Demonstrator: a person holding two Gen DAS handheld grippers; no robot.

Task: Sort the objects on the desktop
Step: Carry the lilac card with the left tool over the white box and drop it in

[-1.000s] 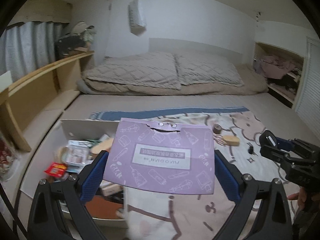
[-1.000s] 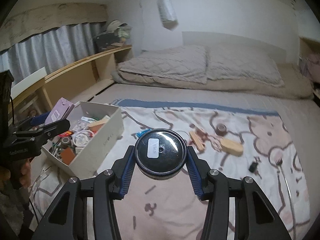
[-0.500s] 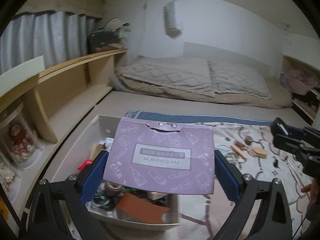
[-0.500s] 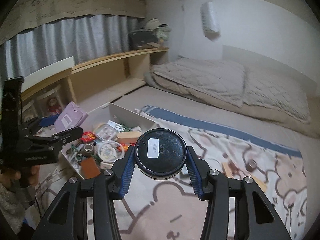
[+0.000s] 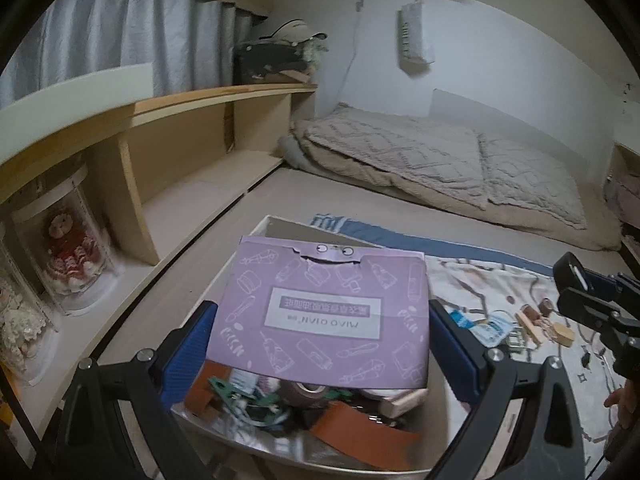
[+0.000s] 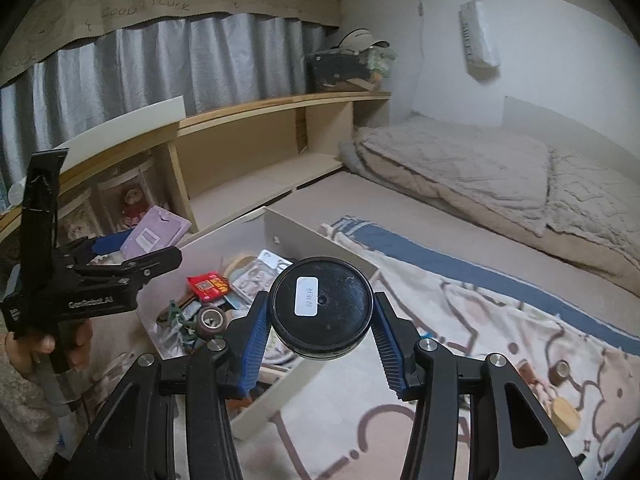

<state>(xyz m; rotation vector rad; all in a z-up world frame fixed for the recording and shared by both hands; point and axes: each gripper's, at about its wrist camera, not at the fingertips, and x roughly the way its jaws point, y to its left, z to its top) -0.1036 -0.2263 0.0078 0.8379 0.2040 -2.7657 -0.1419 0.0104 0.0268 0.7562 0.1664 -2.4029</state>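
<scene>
My left gripper (image 5: 320,344) is shut on a flat purple box (image 5: 324,312) and holds it above the white storage box (image 5: 280,446), which is full of small items. The purple box also shows in the right wrist view (image 6: 154,234), over the box's left side. My right gripper (image 6: 320,320) is shut on a round black tin (image 6: 320,306) with a white label, held above the white storage box's (image 6: 298,232) right wall. The right gripper shows at the right edge of the left wrist view (image 5: 588,300).
Inside the box lie a tape roll (image 6: 210,320), a red packet (image 6: 208,286) and a brown leather piece (image 5: 356,428). On the patterned blanket (image 6: 500,320) lie a wooden block (image 6: 566,414), a small tape roll (image 6: 562,370) and other bits. A wooden shelf (image 5: 168,140) runs along the left.
Both grippers have moved left with their loads. The purple box now hangs over the storage box, and the black tin has come over the box's right wall.
</scene>
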